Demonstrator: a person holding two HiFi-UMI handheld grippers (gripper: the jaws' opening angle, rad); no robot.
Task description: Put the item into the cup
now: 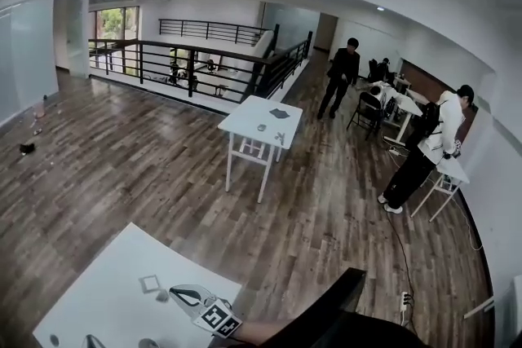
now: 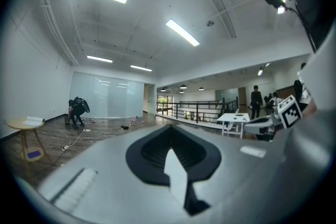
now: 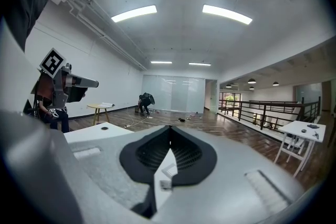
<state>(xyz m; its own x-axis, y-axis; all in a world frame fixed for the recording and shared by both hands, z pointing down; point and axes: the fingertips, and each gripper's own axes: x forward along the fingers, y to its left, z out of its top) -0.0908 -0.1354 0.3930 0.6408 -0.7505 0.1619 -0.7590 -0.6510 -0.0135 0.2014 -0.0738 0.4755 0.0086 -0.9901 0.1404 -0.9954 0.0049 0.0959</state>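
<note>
My right gripper (image 1: pixel 176 290) shows at the bottom of the head view, over the near white table (image 1: pixel 98 289), pointing up and to the left. Its jaws are shut with nothing between them (image 3: pixel 169 145). Just beyond its tip lie a small grey item (image 1: pixel 162 297) and a small square-rimmed thing (image 1: pixel 149 284); I cannot tell whether that is the cup. My left gripper (image 2: pixel 169 140) also looks shut and empty. It points level toward the railing. Each gripper shows in the other's view: the right gripper (image 2: pixel 252 124) and the left gripper (image 3: pixel 89 82).
A dark round spot (image 1: pixel 54 340) marks the near table's left part. A second white table (image 1: pixel 261 122) stands mid-room on the wooden floor. A black railing (image 1: pixel 196 61) runs behind it. People stand at desks on the right (image 1: pixel 428 147), and another crouches by the glass wall (image 3: pixel 145 102).
</note>
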